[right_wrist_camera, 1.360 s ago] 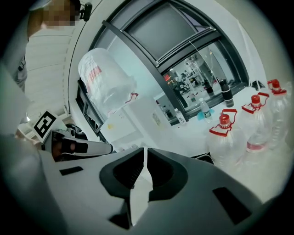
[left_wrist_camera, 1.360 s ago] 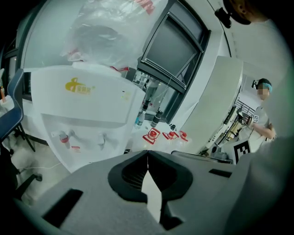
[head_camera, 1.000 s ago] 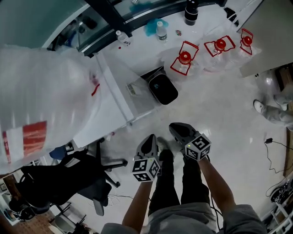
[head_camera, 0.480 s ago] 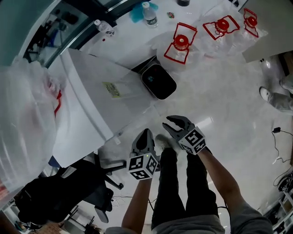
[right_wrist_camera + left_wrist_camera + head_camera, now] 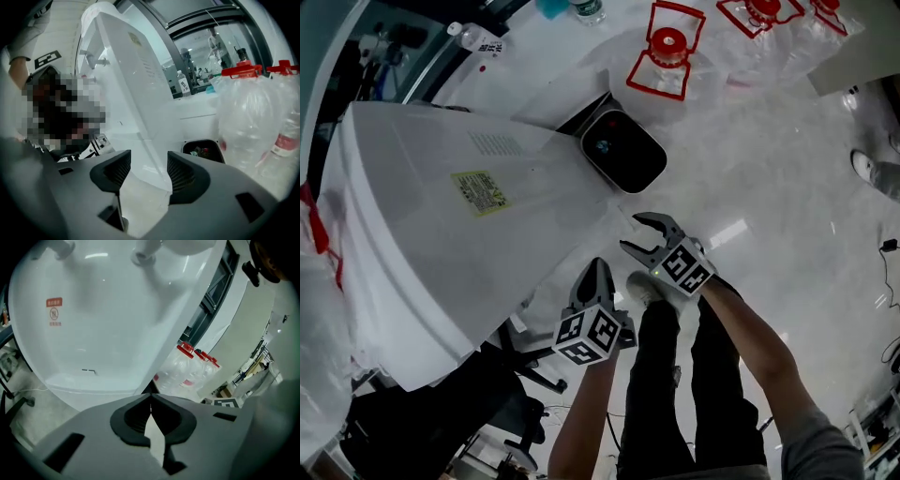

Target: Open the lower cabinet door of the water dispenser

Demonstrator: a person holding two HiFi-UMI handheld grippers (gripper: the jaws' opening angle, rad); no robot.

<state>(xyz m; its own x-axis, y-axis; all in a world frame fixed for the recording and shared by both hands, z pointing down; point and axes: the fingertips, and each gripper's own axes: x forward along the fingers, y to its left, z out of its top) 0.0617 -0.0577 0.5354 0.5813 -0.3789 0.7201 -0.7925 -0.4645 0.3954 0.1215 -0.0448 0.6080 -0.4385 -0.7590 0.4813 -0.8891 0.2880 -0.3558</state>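
The white water dispenser (image 5: 441, 216) fills the left of the head view, seen from above, with a yellow sticker (image 5: 480, 190) on its side. In the left gripper view its front panel (image 5: 103, 324) carries a red label (image 5: 54, 312), and a small dark mark (image 5: 88, 371) sits low down; I see no gap at the door. My left gripper (image 5: 598, 265) is shut and empty, short of the panel (image 5: 150, 395). My right gripper (image 5: 633, 232) is near the dispenser's corner (image 5: 126, 84). Its jaws have just been opening and nothing is between them (image 5: 149, 161).
A black bin (image 5: 623, 150) stands just behind the dispenser. Large water bottles with red caps (image 5: 667, 52) lie beyond it on the pale floor (image 5: 253, 112). A black office chair (image 5: 422, 412) is at lower left. The person's legs (image 5: 675, 375) are below the grippers.
Both grippers have sunk toward the floor, and the dispenser now looms larger in the head view. The right jaws went from shut to wide open. The left jaws stayed shut.
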